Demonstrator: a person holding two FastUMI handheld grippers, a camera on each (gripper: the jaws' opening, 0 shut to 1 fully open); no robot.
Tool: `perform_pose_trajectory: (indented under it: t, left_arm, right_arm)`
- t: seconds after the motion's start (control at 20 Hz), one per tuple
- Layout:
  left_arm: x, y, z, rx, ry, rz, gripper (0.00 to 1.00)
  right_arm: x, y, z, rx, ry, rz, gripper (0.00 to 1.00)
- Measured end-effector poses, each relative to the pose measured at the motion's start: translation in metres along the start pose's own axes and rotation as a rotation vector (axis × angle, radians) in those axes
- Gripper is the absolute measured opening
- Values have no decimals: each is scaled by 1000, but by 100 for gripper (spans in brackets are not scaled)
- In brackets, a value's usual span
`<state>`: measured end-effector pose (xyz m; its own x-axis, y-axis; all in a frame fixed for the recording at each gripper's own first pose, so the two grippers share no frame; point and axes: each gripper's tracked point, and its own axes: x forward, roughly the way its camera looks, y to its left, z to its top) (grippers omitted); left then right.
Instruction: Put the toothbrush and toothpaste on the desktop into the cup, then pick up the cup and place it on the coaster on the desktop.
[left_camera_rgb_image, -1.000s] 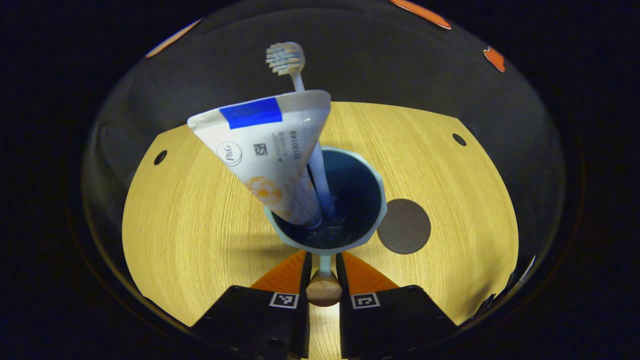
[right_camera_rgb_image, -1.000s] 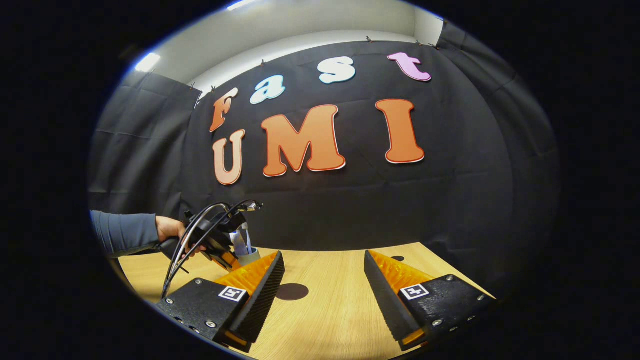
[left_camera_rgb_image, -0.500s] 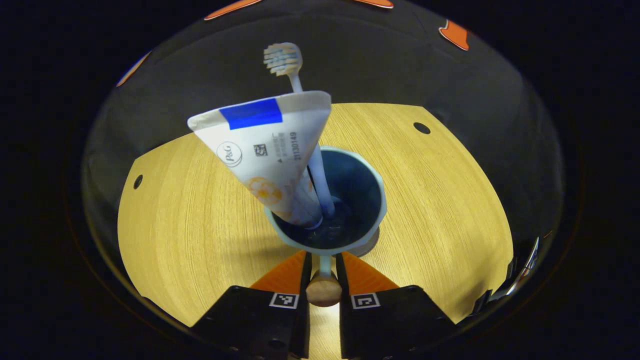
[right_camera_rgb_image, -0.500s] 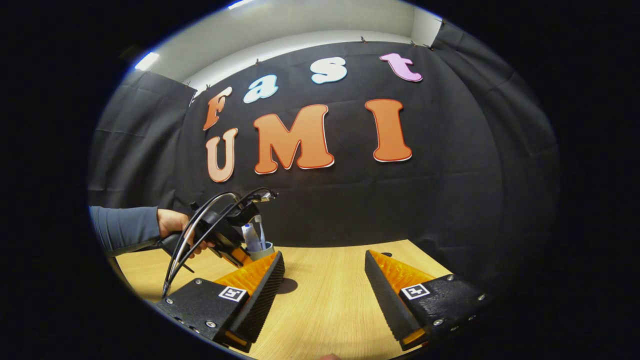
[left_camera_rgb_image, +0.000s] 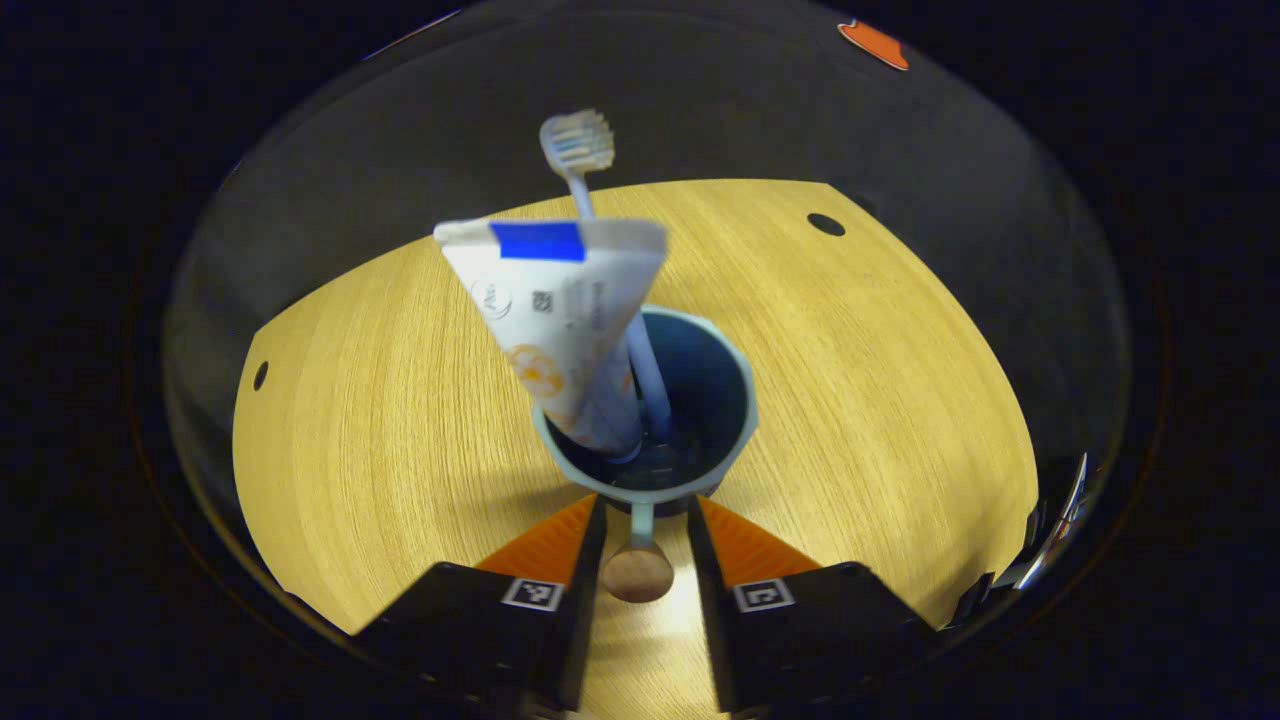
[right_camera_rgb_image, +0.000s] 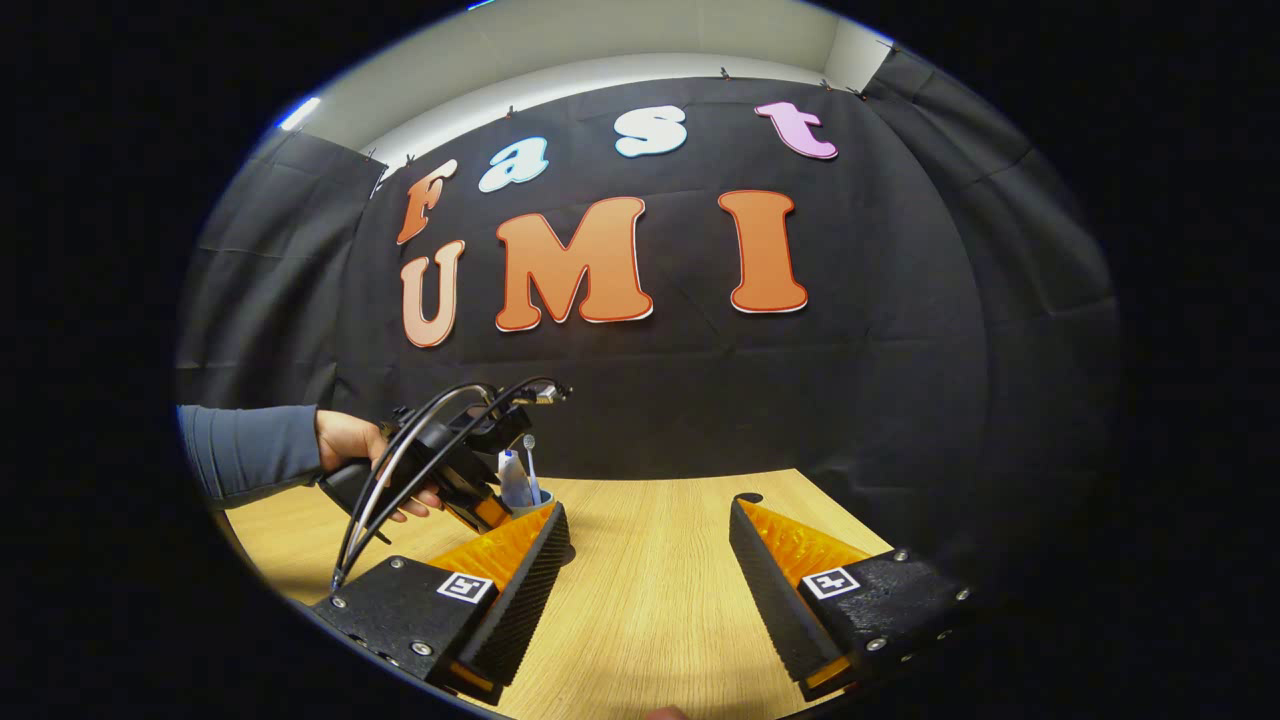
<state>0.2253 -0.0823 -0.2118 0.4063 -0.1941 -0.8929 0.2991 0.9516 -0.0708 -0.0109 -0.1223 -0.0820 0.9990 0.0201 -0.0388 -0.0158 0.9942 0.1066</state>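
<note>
In the left gripper view a pale blue cup (left_camera_rgb_image: 735, 400) stands on the wooden table (left_camera_rgb_image: 400, 430), over the dark coaster (left_camera_rgb_image: 700, 493), of which just an edge peeks out. A white toothpaste tube (left_camera_rgb_image: 560, 310) and a toothbrush (left_camera_rgb_image: 578, 145) lean inside the cup. My left gripper (left_camera_rgb_image: 645, 505) is open; its fingers stand a little off each side of the cup's handle with its wooden knob (left_camera_rgb_image: 638, 575). In the right gripper view my right gripper (right_camera_rgb_image: 648, 512) hovers open over the table, with nothing between its fingers, while a hand (right_camera_rgb_image: 355, 455) holds the left gripper (right_camera_rgb_image: 450, 470) at the cup (right_camera_rgb_image: 522, 497).
Small round holes (left_camera_rgb_image: 826, 224) mark the table near its far corners. The black cloth wall rises right behind the table's far edge. A sleeved forearm (right_camera_rgb_image: 250, 460) reaches in from the left of the right gripper view.
The cup moved over the coaster and came down onto it. The left gripper's fingers then spread apart off the handle. The right gripper barely moved.
</note>
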Motion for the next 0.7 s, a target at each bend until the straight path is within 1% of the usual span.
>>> perform_pose_trajectory:
  t: [0.1, 0.15, 0.3, 0.5, 0.7]
  left_arm:
    - [-13, 4, 11, 23, -49, 6, 89]
    - [-14, 8, 9, 35, -80, 10, 99]
    - [-41, 14, 20, 55, -208, 38, 100]
    - [-78, 20, 25, 45, -381, 85, 100]
    - [-107, 15, 22, 46, -602, 167, 100]
  right_arm:
    - [0, 3, 2, 12, 5, 1, 97]
    - [2, 4, 3, 18, 5, 4, 97]
    - [6, 17, 6, 16, 1, 15, 96]
    - [16, 39, 17, -17, -14, 24, 96]
    - [22, 63, 35, -40, -71, 22, 96]
